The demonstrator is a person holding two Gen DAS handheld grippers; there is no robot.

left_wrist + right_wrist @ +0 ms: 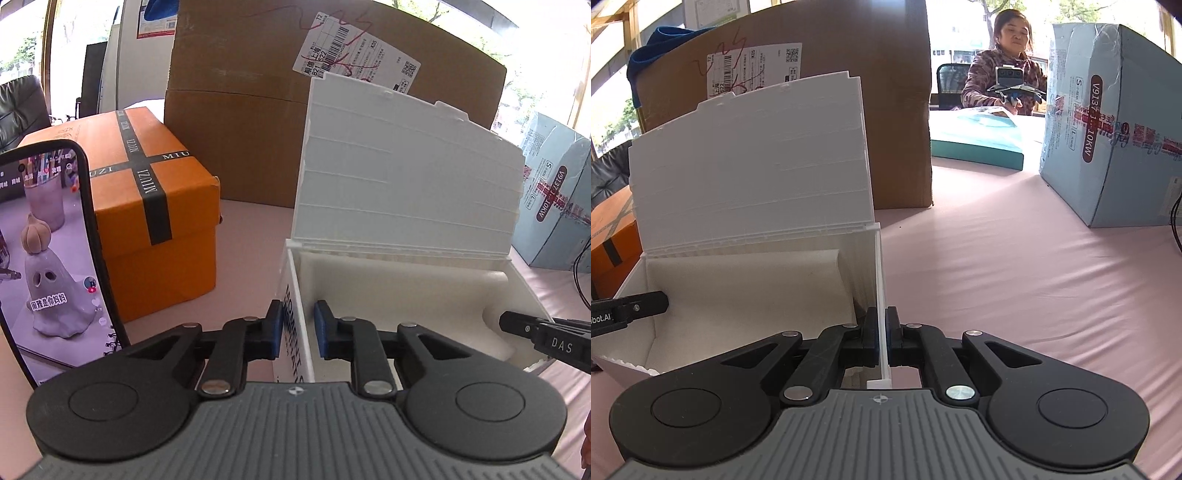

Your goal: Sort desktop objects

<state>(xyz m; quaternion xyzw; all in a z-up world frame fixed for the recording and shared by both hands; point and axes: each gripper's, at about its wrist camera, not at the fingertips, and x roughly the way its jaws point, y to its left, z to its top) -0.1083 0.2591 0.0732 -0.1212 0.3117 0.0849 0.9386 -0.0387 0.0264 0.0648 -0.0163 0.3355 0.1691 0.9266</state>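
While both cameras face the open white box, each shows only its own side of it. From the left wrist view we see the left gripper astride the box's left wall, jaws parted with the wall between them and gaps at both pads; we cannot tell whether they touch it. That wall carries black lettering, only partly legible. From the right wrist view the right gripper is clenched on the box's right wall. Only the left view shows the orange box banded "MIUZI" and a phone playing a video with Chinese captions. Only the right view shows a seated person across the pink table. Both show the cardboard carton with its shipping label and the blue carton marked "V9137".
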